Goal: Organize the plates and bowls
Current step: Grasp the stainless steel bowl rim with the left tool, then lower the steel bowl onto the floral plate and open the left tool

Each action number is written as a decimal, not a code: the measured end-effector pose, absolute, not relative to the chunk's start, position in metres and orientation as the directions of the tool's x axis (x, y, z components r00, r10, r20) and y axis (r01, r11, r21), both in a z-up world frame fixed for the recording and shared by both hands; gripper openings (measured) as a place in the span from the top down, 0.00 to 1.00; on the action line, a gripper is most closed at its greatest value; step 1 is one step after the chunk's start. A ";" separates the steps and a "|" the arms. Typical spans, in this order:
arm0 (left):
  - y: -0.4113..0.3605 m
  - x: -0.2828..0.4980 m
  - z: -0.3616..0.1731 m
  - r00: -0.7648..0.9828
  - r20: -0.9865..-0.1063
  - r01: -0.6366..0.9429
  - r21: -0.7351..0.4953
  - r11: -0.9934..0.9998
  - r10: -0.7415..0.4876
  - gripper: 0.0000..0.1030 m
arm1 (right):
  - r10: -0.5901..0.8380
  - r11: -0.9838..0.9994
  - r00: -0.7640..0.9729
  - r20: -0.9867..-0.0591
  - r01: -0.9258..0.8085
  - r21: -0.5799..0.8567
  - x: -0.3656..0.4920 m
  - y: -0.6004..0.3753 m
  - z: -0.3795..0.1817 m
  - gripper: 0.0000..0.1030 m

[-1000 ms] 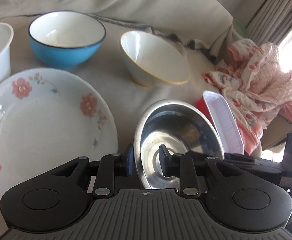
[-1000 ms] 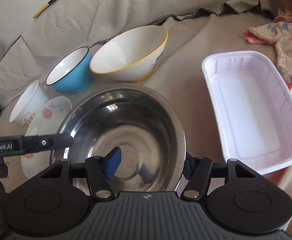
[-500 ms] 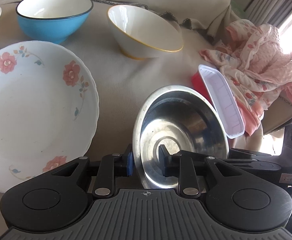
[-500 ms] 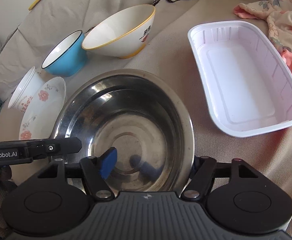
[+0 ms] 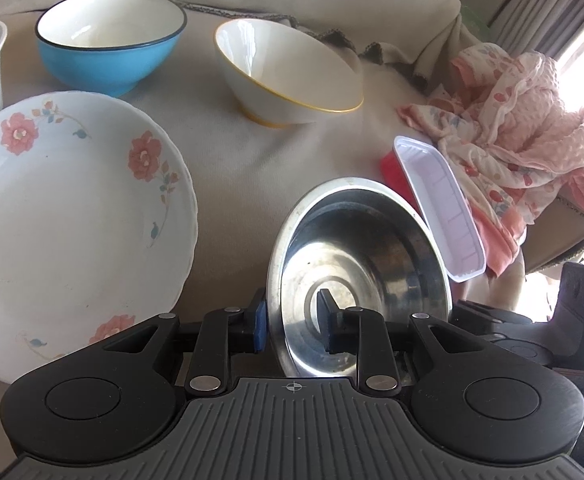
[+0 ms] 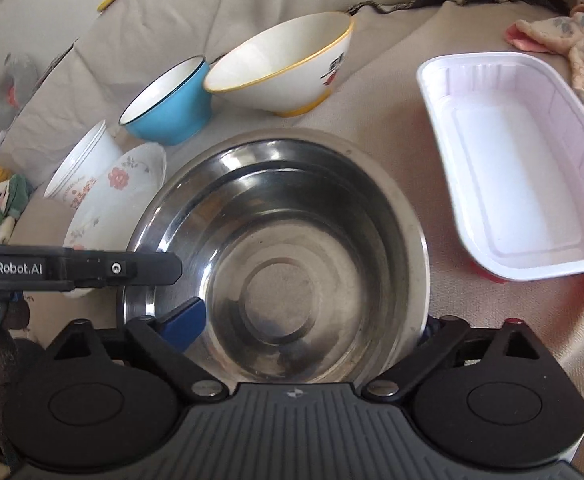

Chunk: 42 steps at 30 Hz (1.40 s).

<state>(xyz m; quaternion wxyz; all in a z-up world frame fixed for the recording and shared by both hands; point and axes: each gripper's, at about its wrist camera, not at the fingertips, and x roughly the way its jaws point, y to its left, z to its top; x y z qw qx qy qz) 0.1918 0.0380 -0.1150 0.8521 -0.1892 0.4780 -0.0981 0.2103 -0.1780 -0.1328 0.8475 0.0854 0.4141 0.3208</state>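
Dead centre between both grippers, sitting tilted: steel bowl [image 5: 355, 276]. Left gripper [image 5: 292, 326] pinching its nine-o'clock rim; right gripper [image 6: 311, 320] spreading wide, straddling its six-o'clock edge.

Bright daylight from right, window [image 5: 583, 52] blown out; fisheye bending edges; focus sharp.

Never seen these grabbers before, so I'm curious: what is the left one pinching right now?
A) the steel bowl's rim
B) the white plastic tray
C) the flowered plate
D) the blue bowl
A: the left gripper has one finger outside and one inside the rim of the steel bowl.
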 end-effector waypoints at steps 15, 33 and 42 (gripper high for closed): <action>0.046 0.177 -0.091 0.603 -0.728 0.012 -0.400 0.916 -0.326 0.72 | 0.547 0.835 0.561 -0.622 -0.418 0.357 0.199 -0.181 -0.088 0.53; 0.195 0.125 -0.094 0.693 -0.719 -0.336 -0.374 0.865 -0.041 0.76 | 0.625 0.678 0.437 -0.647 -0.714 0.173 0.195 0.005 -0.068 0.62; 0.201 0.124 -0.091 0.738 -0.675 -0.330 -0.354 0.875 0.005 0.76 | 0.603 0.704 0.461 -0.651 -0.692 0.162 0.202 0.009 -0.072 0.62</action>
